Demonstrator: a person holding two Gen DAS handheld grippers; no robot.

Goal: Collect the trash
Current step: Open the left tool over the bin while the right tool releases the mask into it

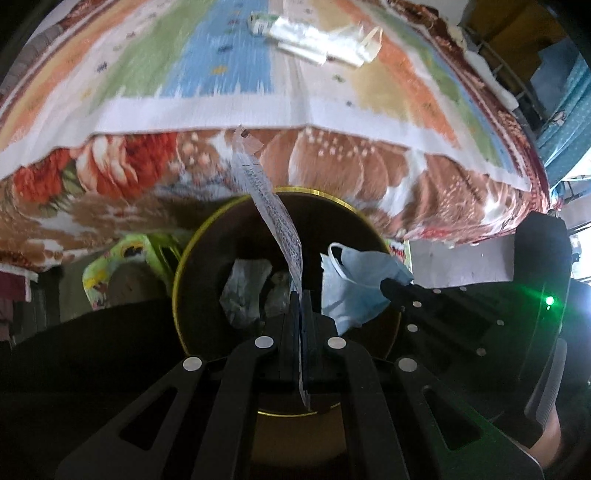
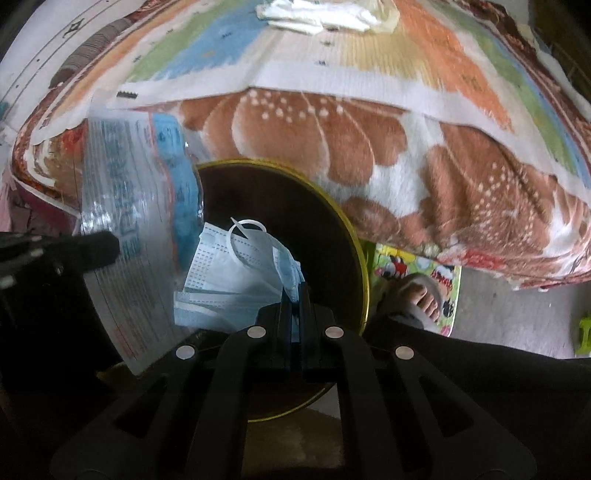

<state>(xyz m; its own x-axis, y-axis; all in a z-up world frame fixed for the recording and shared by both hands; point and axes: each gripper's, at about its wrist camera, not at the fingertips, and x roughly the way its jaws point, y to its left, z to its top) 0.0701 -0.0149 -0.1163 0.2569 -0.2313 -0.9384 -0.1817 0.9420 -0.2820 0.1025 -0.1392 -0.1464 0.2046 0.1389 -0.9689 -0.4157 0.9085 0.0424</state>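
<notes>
My left gripper (image 1: 302, 299) is shut on a clear printed plastic wrapper (image 1: 271, 214) and holds it edge-on above a dark round bin with a gold rim (image 1: 177, 273). Crumpled trash (image 1: 242, 291) lies inside the bin. My right gripper (image 2: 294, 295) is shut on a blue face mask (image 2: 229, 273) over the same bin (image 2: 354, 236). The mask also shows in the left wrist view (image 1: 351, 288), and the wrapper shows in the right wrist view (image 2: 129, 206). More white wrappers and trash (image 1: 317, 37) lie far back on the bed (image 2: 325, 14).
A bed with a striped cloth (image 1: 207, 74) over a floral blanket (image 2: 369, 147) stands right behind the bin. A bright cartoon mat (image 2: 417, 269) and a sandalled foot (image 2: 417, 295) are on the floor to the bin's right.
</notes>
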